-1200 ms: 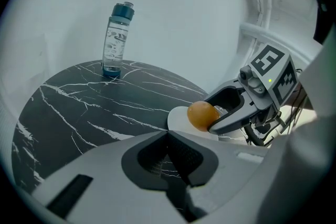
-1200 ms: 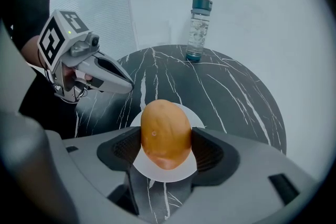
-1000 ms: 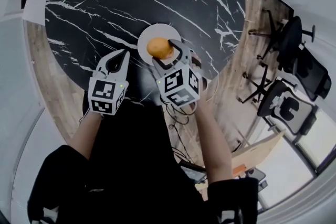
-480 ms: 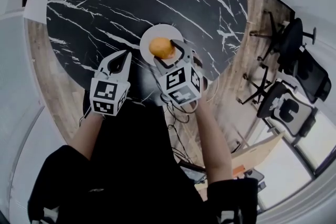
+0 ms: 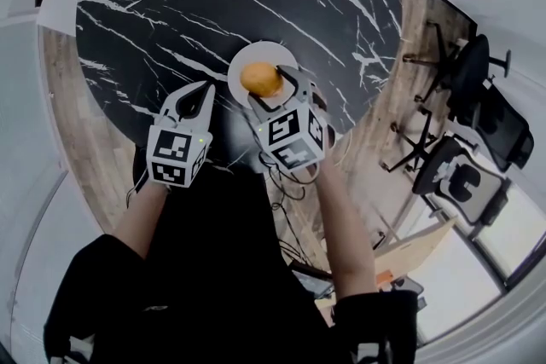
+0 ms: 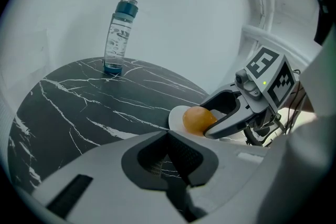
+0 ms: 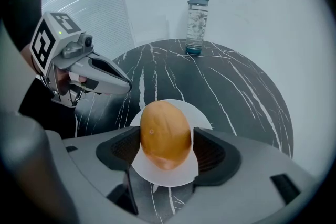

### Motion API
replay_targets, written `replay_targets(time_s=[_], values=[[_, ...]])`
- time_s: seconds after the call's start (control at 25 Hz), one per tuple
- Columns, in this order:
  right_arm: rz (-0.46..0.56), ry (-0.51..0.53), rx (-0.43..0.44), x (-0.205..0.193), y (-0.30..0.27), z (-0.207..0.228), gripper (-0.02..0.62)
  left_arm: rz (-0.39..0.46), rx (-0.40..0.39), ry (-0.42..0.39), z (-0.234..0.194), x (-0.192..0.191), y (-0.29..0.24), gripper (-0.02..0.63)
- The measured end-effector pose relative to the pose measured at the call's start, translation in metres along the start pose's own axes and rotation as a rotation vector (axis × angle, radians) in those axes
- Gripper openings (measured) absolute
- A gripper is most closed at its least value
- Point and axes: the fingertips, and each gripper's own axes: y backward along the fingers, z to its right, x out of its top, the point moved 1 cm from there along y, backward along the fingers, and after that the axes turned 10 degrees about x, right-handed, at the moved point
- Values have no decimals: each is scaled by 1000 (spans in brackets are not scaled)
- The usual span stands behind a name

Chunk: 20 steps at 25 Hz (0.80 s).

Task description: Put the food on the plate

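An orange-yellow, egg-shaped piece of food (image 5: 261, 78) sits between the jaws of my right gripper (image 5: 269, 84), which is shut on it. It hangs right over a small white plate (image 5: 240, 64) near the front edge of the round black marble table (image 5: 171, 4). In the right gripper view the food (image 7: 164, 134) fills the gap between the pads, with the plate (image 7: 157, 178) below it. My left gripper (image 5: 205, 91) is to the left of the plate, shut and holding nothing. The left gripper view shows the food (image 6: 197, 119) just over the plate (image 6: 176, 115).
A clear water bottle with a teal cap (image 7: 197, 19) stands at the table's far edge. Office chairs (image 5: 478, 98) stand on the wooden floor to the right. The person's body is close against the table's near edge.
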Motion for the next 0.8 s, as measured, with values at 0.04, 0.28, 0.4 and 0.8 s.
replay_targets(time_s=[0.04, 0.28, 0.4, 0.8], values=[[3, -3, 3, 1, 0, -1, 305, 1, -2, -3, 1, 1, 0, 0], [39, -40, 6, 6, 7, -6, 319, 5, -13, -26, 0, 10, 7, 0], [69, -79, -10, 11, 16, -9, 319, 6, -26, -45, 0, 16, 13, 0], [339, -297, -103, 46, 64, -24, 307, 22, -96, -169, 4, 53, 46, 0]])
